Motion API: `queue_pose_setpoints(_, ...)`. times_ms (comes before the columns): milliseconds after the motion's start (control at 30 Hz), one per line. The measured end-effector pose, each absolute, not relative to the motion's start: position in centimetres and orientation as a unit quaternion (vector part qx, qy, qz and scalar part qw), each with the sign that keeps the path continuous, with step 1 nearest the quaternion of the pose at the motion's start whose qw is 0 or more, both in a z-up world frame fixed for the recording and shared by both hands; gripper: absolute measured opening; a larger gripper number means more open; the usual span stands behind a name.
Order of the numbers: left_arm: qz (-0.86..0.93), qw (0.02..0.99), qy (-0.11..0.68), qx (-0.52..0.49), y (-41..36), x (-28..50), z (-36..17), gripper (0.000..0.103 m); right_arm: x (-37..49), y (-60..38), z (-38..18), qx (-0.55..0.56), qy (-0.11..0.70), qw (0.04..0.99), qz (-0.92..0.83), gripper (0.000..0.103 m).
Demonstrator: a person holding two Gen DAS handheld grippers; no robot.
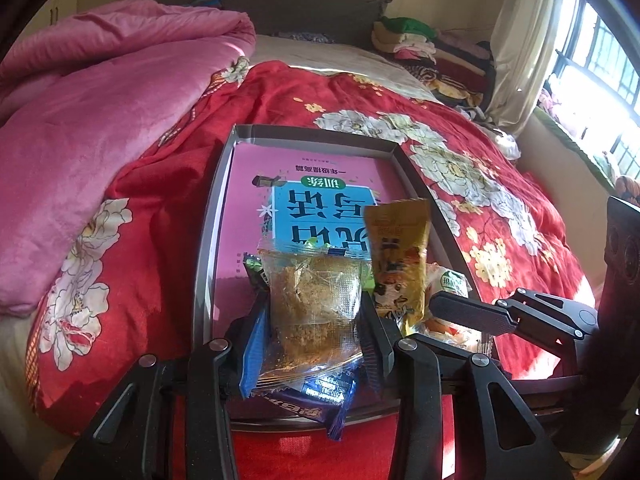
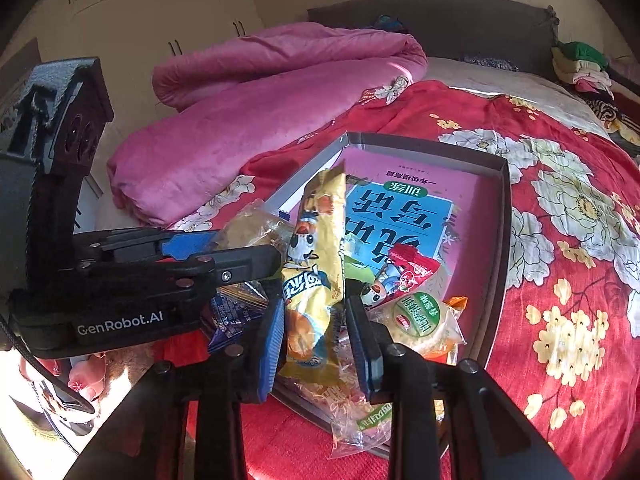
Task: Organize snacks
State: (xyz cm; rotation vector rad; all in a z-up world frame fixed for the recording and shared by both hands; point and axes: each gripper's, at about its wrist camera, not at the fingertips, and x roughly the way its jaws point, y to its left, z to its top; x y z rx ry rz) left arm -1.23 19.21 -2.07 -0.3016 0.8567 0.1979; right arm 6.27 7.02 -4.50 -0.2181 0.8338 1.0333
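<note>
A grey shallow box [image 1: 218, 184] lies on the red floral bedspread, with a pink and blue book [image 1: 320, 204] in its bottom. My left gripper [image 1: 314, 320] is shut on a clear packet of brown crumbly cake [image 1: 316, 300], held above the box's near end. My right gripper [image 2: 316, 336] is shut on a yellow snack packet [image 2: 320, 264], which also shows in the left wrist view [image 1: 400, 256]. Under them lie a dark blue wrapper [image 1: 316, 400], a red packet [image 2: 412, 270] and a clear round cake packet with a green label [image 2: 420, 320].
A rolled pink quilt [image 1: 100, 120] lies left of the box. Folded clothes [image 1: 432, 52] are stacked at the bed's far right by the window. Wardrobe doors [image 2: 160, 12] stand behind the bed. The left gripper's body [image 2: 120, 280] crosses the right wrist view at left.
</note>
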Motion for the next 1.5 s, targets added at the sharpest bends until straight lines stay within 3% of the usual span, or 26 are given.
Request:
queue_pose_setpoints(233,0.094,0.896,0.410,-0.145,19.0,-1.3,-1.9,0.049,6.1,5.3,-3.4,-0.097,0.369,0.798,0.467,0.047)
queue_pose_setpoints(300,0.093,0.899,0.403,-0.144,18.9,-1.4,-1.5,0.062,6.2,4.7,-3.0,-0.094,0.365,0.803,0.461,0.048)
queue_pose_setpoints(500,0.112,0.908,0.379,-0.141,18.3,-2.6,0.5,0.075,5.7,2.4,-1.1,-0.100,0.336,0.824,0.445,0.055)
queue_pose_setpoints(567,0.117,0.908,0.374,-0.150,17.9,-3.2,1.3,0.076,5.0,1.5,-0.2,-0.106,0.324,0.831,0.440,0.063)
queue_pose_setpoints(800,0.123,0.888,0.403,-0.185,13.6,-6.7,2.1,0.079,2.7,-1.8,1.7,-0.109,0.316,0.835,0.438,0.076)
queue_pose_setpoints(1067,0.140,0.877,0.425,-0.173,11.1,-9.2,1.0,0.079,1.7,-4.7,1.2,-0.102,0.352,0.833,0.415,0.093)
queue_pose_setpoints(1500,0.137,0.884,0.420,-0.150,9.7,-9.4,1.9,0.079,0.7,-5.8,1.5,-0.093,0.342,0.841,0.409,0.098)
